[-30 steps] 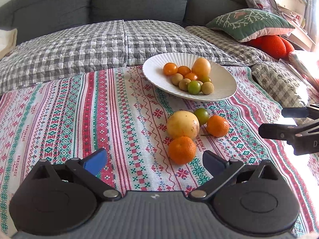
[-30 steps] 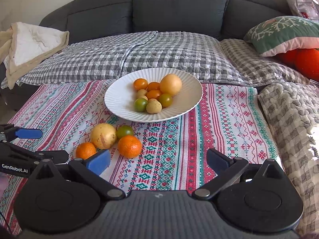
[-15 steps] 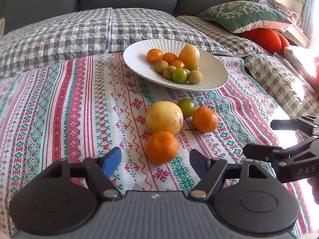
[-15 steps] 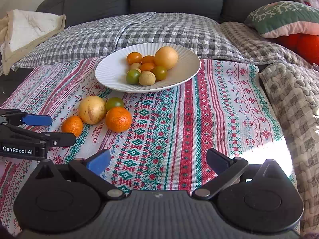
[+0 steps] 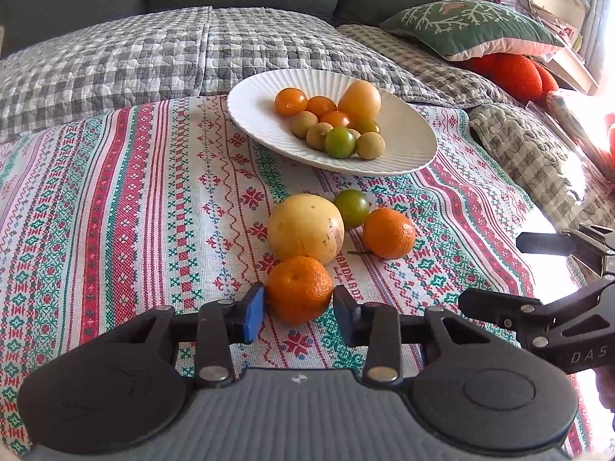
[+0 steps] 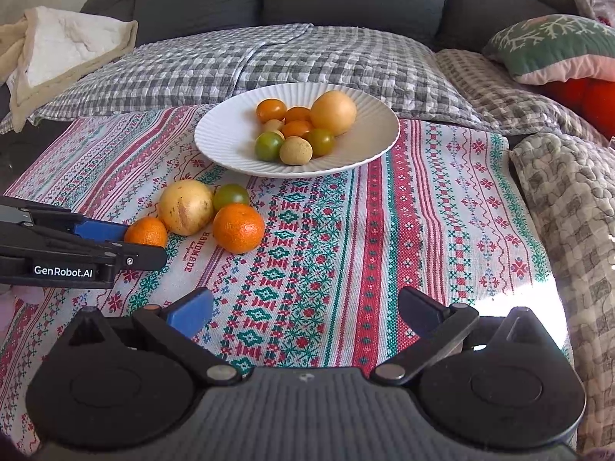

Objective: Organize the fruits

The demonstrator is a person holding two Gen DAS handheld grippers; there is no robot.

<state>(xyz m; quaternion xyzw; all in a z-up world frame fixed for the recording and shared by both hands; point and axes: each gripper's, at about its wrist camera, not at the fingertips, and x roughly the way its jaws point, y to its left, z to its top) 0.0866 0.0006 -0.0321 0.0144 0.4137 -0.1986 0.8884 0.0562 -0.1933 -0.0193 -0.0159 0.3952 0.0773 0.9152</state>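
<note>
writing: "genrobot.ai" on the left gripper [image 5: 298, 309]; "handmade" stitched on the tablecloth [image 6: 442, 207]
left gripper: jaws closing around the near tangerine [image 5: 299, 289], pads just beside its dimpled skin
right gripper [image 6: 305, 313]: jaws wide apart, nothing between
around: smooth yellow fruit [image 5: 305, 229] touching the tangerine; ribbed white plate [image 5: 253, 115] of fruit beyond; quilted checked blanket [image 6: 269, 57] behind

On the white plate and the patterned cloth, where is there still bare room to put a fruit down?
The plate has bare room on its left half and along its front rim; its fruit pile crowds the centre and back. The cloth lies free to the right of the plate and in front of it. The cluster of loose fruit front-left is crowded, with the left gripper closing around a tangerine.
</note>
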